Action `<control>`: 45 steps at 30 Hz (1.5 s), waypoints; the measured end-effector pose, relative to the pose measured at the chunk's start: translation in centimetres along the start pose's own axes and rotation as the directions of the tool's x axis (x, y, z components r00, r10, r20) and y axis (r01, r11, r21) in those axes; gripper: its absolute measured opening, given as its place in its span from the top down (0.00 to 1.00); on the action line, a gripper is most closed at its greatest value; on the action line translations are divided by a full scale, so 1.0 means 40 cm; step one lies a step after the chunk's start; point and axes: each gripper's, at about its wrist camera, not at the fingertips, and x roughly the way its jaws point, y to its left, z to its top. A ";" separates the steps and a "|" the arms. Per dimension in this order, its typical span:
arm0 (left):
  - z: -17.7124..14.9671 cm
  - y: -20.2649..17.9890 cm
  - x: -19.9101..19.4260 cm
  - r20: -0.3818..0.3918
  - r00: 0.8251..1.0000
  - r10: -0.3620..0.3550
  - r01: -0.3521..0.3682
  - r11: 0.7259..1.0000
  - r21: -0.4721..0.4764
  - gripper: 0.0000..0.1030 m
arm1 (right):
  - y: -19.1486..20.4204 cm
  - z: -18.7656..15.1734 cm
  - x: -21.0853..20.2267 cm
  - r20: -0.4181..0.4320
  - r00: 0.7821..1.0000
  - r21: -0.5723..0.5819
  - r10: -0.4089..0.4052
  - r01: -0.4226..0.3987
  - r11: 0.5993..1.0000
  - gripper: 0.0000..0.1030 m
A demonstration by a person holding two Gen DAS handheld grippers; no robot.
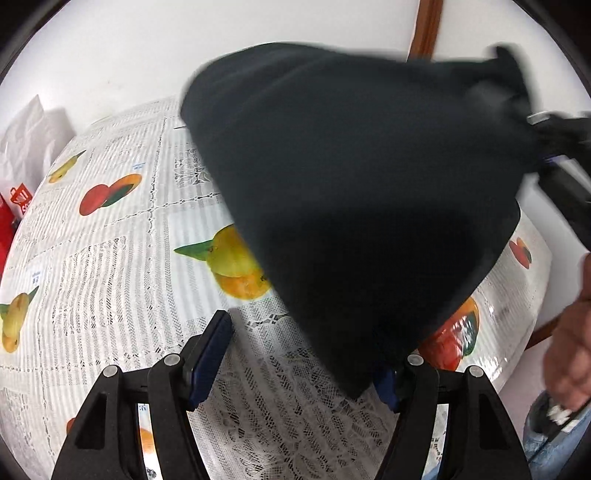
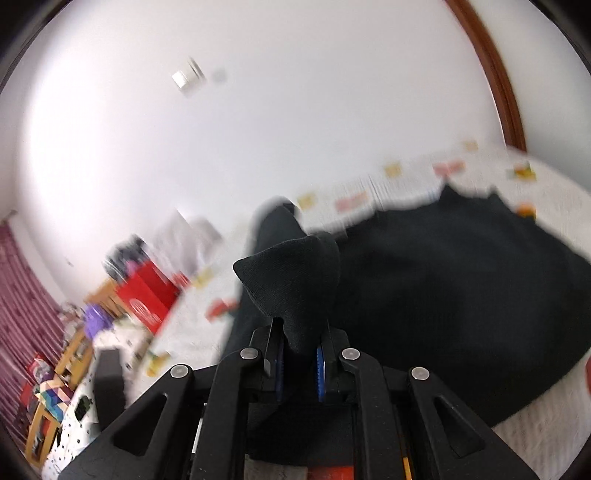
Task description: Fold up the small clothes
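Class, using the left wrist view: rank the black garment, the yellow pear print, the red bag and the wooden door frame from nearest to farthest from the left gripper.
1. black garment, draped over the right finger.
2. yellow pear print, ahead on the tablecloth.
3. red bag, far left edge.
4. wooden door frame, top, on the wall.

Both pictures are bright, with soft, even light on the white wall. The fisheye bends everything round, with black corners. The right wrist picture is smeared with blur (the red bag most). The shiny tablecloth glares at lower right.
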 end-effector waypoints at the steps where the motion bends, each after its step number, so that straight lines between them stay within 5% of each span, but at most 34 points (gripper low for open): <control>1: -0.002 -0.002 0.000 0.006 1.000 0.005 -0.005 1.000 -0.002 0.32 | -0.007 0.003 -0.031 0.047 0.998 0.002 0.044 -0.044 0.999 0.89; 4: -0.008 -0.014 0.003 0.021 1.000 0.023 -0.023 1.000 0.008 0.31 | -0.056 -0.017 -0.061 0.071 0.997 0.029 0.025 -0.027 0.999 0.89; 11: -0.014 -0.032 -0.003 0.022 0.999 0.028 -0.029 0.999 0.022 0.29 | -0.183 -0.087 0.036 -0.197 0.972 0.138 -0.131 0.159 0.978 0.85; 15: -0.010 -0.028 -0.002 0.027 0.999 0.021 -0.021 1.000 0.015 0.30 | -0.170 -0.074 0.013 -0.179 0.964 0.080 -0.196 0.213 0.974 0.61; 19: 0.001 -0.031 0.013 0.037 0.999 -0.005 0.005 1.000 0.005 0.43 | -0.163 -0.059 0.023 -0.192 0.961 0.048 -0.200 0.213 0.976 0.52; 21: 0.000 -0.049 0.011 0.043 0.999 -0.034 0.033 0.999 0.010 0.57 | -0.164 -0.063 0.050 -0.220 0.951 0.028 -0.218 0.230 0.973 0.59; 22: -0.002 -0.053 0.008 0.043 0.997 -0.064 0.064 0.998 0.016 0.76 | -0.164 -0.067 0.063 -0.235 0.944 0.014 -0.232 0.242 0.970 0.68; 24: -0.004 -0.065 0.006 0.052 0.998 -0.037 0.036 0.999 0.024 0.78 | -0.160 -0.071 0.086 -0.240 0.938 -0.020 -0.250 0.253 0.967 0.81; 34: -0.019 0.033 -0.022 0.099 0.995 -0.022 0.030 0.996 -0.080 0.86 | -0.105 -0.063 0.160 -0.279 0.929 -0.075 -0.242 0.230 0.970 0.82; 45: -0.040 0.157 -0.053 0.084 0.996 -0.022 0.034 0.990 -0.140 0.80 | 0.020 -0.087 0.268 -0.302 0.932 -0.159 -0.201 0.159 0.974 0.82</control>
